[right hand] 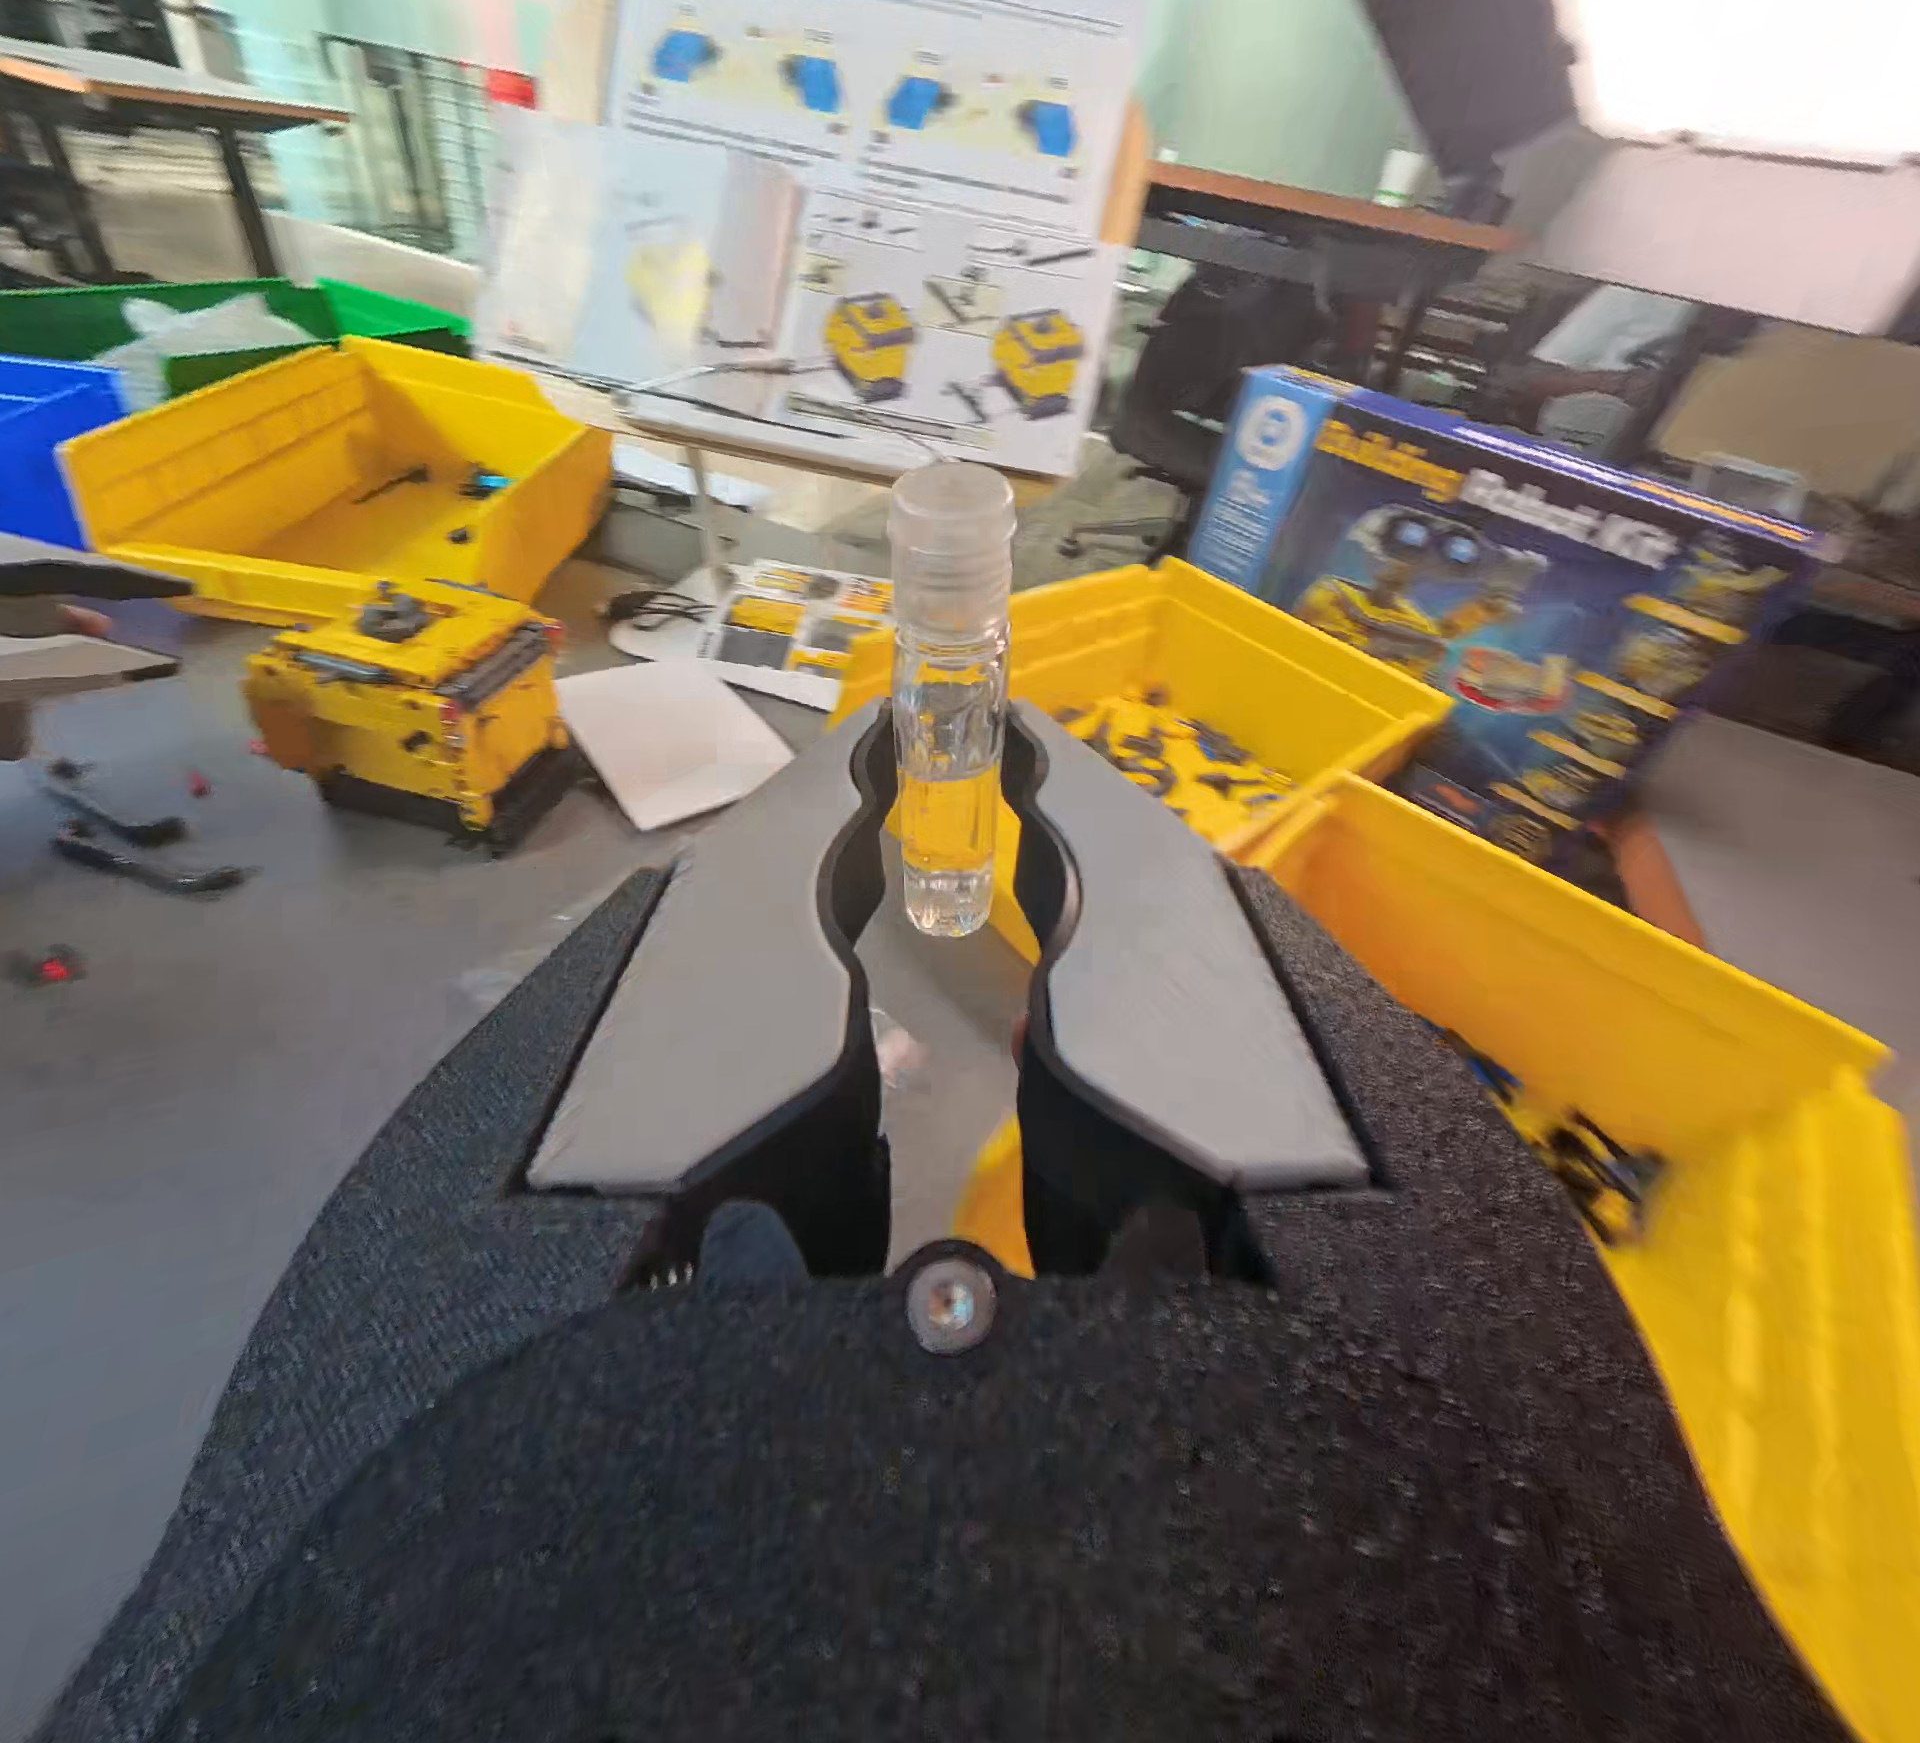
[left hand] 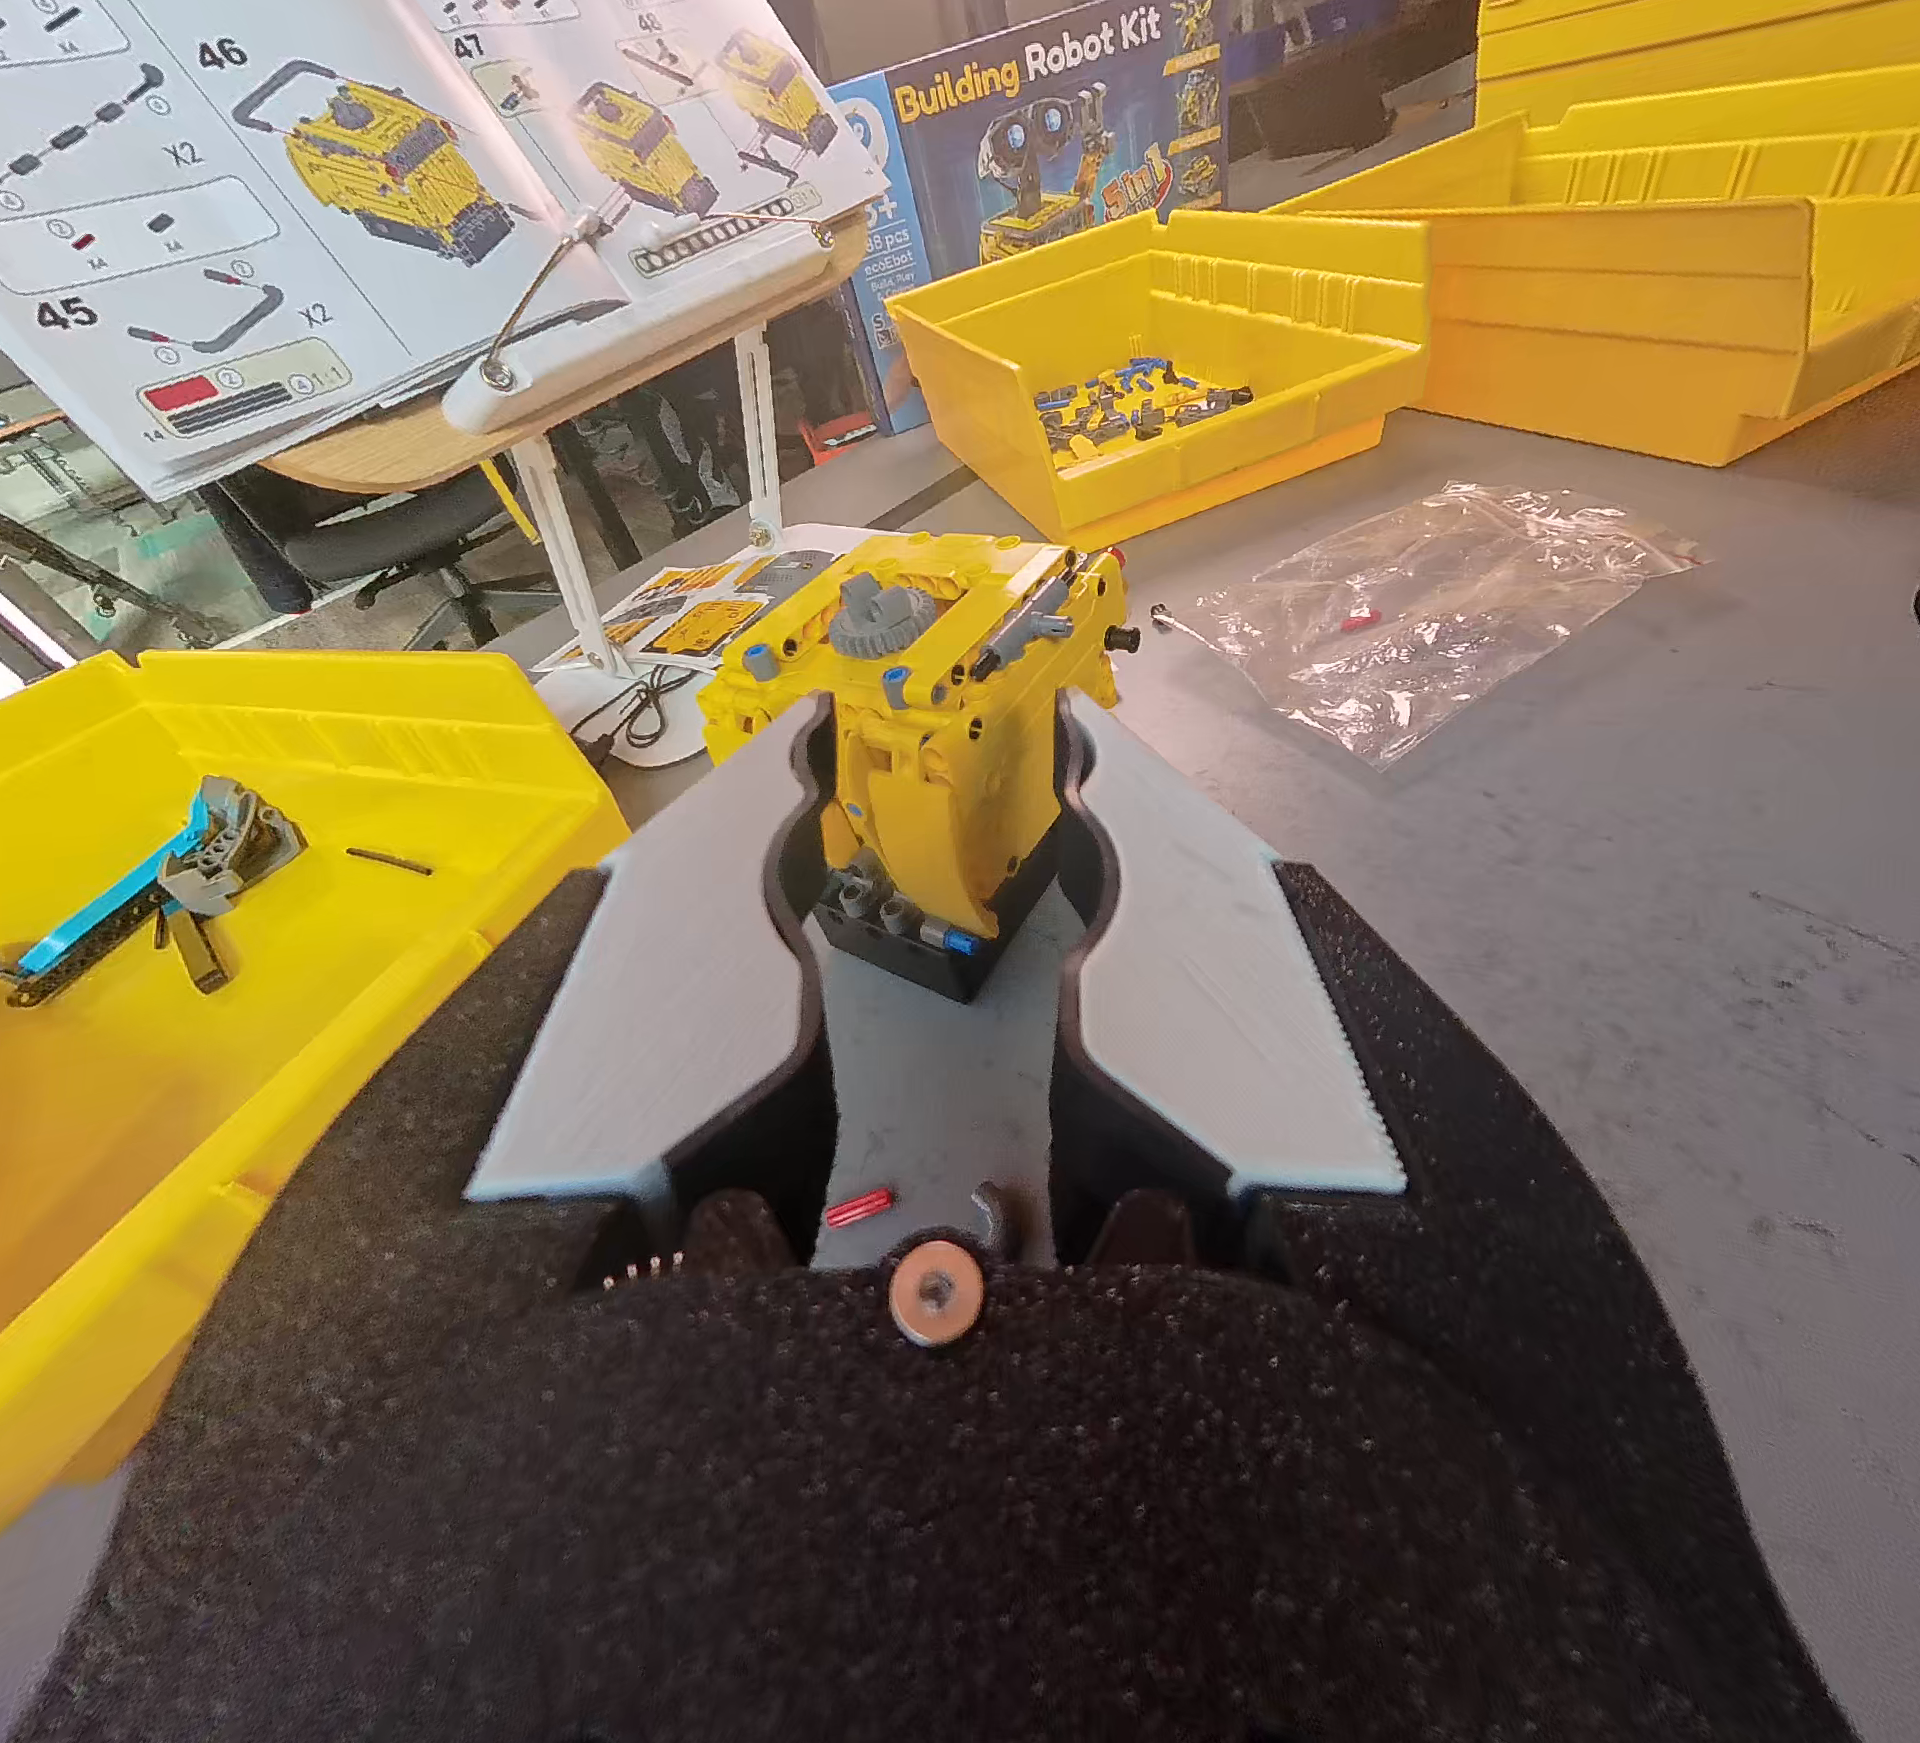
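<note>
1. We see our left gripper (left hand: pixel 940 820) closed about the lower body of a yellow brick model (left hand: pixel 925 717); both fingers (left hand: pixel 686 987) press its sides, and its black base sits on the grey table (left hand: pixel 1558 1018).
2. Between those fingers, close to the camera, a small red pin (left hand: pixel 858 1207) lies on the table.
3. At 9 o'clock in the left view a yellow bin (left hand: pixel 343 737) holds a blue-and-grey sub-assembly (left hand: pixel 166 883).
4. At 2 o'clock lies a clear plastic bag (left hand: pixel 1444 602); beyond it, at 1 o'clock, a second bin (left hand: pixel 997 374) holds loose parts.
5. At 11 o'clock an open manual (left hand: pixel 312 166) rests on a stand; the kit box (left hand: pixel 1049 135) stands at 12 o'clock behind it.
6. Our right gripper (right hand: pixel 951 810) pinches a clear capped vial (right hand: pixel 951 685), held upright, cap above the fingertips.
7. In the right view the model (right hand: pixel 416 706) sits at 10 o'clock, well apart from the vial; the left gripper's fingers (right hand: pixel 62 644) reach in from 9 o'clock beside it. This view is blurred.
8. Black parts (right hand: pixel 135 852) lie on the table at 9 o'clock.
</note>
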A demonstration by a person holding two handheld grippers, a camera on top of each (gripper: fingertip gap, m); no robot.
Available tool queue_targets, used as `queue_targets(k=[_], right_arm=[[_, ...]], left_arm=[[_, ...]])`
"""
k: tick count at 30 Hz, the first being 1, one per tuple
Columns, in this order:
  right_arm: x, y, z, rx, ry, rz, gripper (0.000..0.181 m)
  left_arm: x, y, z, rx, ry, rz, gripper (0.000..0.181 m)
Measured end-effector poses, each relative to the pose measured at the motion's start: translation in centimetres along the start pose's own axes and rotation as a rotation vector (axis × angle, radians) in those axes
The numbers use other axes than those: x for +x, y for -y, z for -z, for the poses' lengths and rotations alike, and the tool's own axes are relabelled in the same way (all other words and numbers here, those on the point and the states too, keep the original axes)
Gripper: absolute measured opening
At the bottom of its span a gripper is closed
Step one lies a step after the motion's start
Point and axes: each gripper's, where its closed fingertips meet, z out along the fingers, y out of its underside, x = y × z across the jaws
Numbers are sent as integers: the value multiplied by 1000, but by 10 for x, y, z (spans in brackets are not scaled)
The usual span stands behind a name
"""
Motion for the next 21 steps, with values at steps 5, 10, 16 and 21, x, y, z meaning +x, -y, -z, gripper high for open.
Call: queue_targets(k=[5,10,16,21], right_arm=[[169,-76,109,-231,-477,-22,18],[308,-184,221,-513,-828,-184,18],[411,-205,254,-525,-985,-296,19],[457,-199,261,-565,-1101,-261,24]], left_arm=[[2,-2,-1,-13,4,-11,40],[2,-6,-4,-28,10,-24,40],[1,-17,-10,-77,30,-32,40],[0,-21,-12,-103,58,-74,39]])
